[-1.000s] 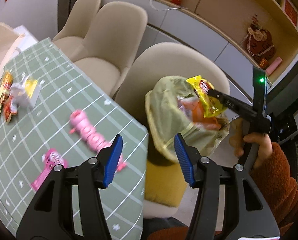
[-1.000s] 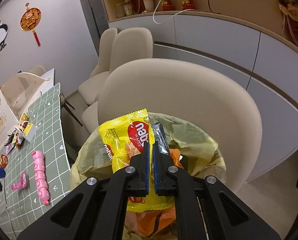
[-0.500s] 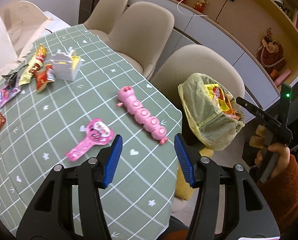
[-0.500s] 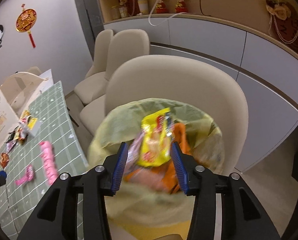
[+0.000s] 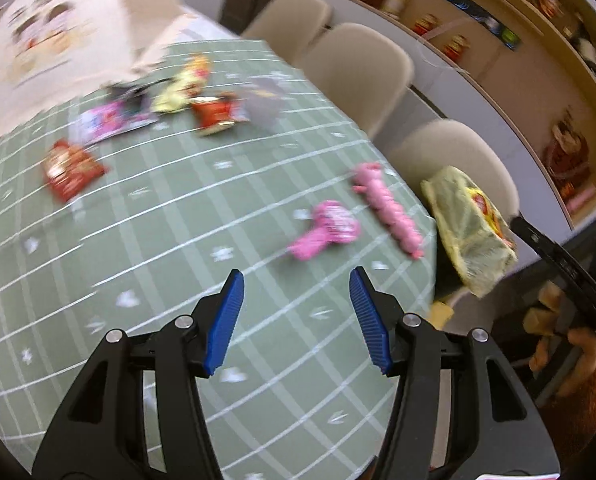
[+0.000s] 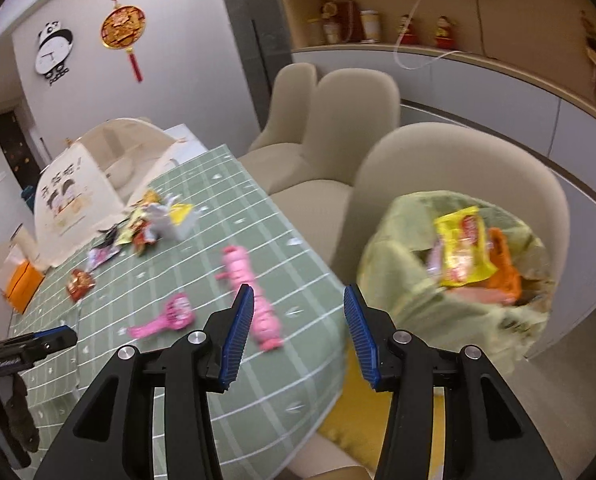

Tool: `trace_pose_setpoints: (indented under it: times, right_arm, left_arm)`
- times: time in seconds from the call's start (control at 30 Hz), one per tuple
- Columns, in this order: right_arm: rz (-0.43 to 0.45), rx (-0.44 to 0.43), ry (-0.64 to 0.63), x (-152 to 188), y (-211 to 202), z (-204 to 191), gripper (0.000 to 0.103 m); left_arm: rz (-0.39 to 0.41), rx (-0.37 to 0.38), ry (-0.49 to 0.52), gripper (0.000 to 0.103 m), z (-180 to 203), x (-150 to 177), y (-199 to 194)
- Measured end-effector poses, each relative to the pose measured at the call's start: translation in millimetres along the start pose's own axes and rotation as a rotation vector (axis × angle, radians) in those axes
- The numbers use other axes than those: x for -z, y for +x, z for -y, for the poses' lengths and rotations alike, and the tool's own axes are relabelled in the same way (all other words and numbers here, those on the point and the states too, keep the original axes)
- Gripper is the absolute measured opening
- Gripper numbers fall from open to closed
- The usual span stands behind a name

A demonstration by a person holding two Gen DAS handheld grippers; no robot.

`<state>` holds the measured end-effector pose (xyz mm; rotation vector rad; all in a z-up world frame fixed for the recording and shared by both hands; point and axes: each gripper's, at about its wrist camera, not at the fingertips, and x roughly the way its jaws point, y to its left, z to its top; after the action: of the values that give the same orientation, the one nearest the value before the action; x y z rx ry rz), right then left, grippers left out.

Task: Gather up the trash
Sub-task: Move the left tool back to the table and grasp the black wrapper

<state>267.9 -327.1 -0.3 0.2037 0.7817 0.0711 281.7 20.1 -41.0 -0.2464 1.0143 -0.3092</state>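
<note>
A yellow-green trash bag (image 6: pixel 453 268) sits on a beige chair beside the table and holds a yellow wafer wrapper (image 6: pixel 461 246) and orange wrappers; it also shows in the left wrist view (image 5: pixel 467 232). Several snack wrappers lie at the table's far end: a red one (image 5: pixel 70 170), a pink one (image 5: pixel 110 120), a yellow one (image 5: pixel 182 88). My left gripper (image 5: pixel 294 316) is open and empty above the green checked tablecloth (image 5: pixel 178 240). My right gripper (image 6: pixel 298 328) is open and empty over the table edge, left of the bag.
A pink caterpillar toy (image 5: pixel 385 210) and a pink hand toy (image 5: pixel 325 234) lie near the table's right edge. A white box (image 6: pixel 170 220) and a paper bag (image 6: pixel 74 200) stand at the far end. Beige chairs (image 6: pixel 337 120) line the table's far side.
My right gripper opened and dropped the yellow wrapper into the bag, then swung left toward the table. My left gripper moved over the table toward the wrappers.
</note>
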Motion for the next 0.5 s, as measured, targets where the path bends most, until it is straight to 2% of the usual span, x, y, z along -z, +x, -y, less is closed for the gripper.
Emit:
trace_pose_setpoints:
  times: [0.07, 0.1, 0.13, 0.2, 0.4, 0.43, 0.5]
  right_arm:
    - [-0.002, -0.017, 0.001, 5.3, -0.6, -10.5, 0.046]
    - [-0.01, -0.033, -0.004, 9.3, 0.8, -19.5, 0.053]
    - [-0.015, -0.04, -0.011, 11.9, 1.8, -25.5, 0.055]
    - [-0.023, -0.038, -0.037, 17.6, 2.1, -38.3, 0.055]
    - [-0.079, -0.109, -0.164, 25.6, 5.2, -54.9, 0.055]
    - [-0.078, -0.123, -0.165, 25.4, 6.0, -52.8, 0.055]
    - [-0.051, -0.157, -0.183, 25.0, 6.9, -46.2, 0.055]
  left_arm:
    - [0.011, -0.028, -0.045, 0.052, -26.7, 3.4, -6.4]
    - [0.015, -0.05, -0.067, 0.052, -41.7, 5.2, -8.9]
    - [0.016, -0.064, -0.08, 0.052, -51.4, 5.4, -9.5]
    - [0.03, -0.096, -0.113, 0.052, -73.5, 3.8, -10.8]
    - [0.172, -0.211, -0.254, 0.053, -136.0, -18.4, -8.8]
    - [0.189, -0.252, -0.303, 0.053, -148.5, -22.9, -5.5]
    - [0.206, -0.249, -0.435, 0.053, -174.2, -28.1, 3.6]
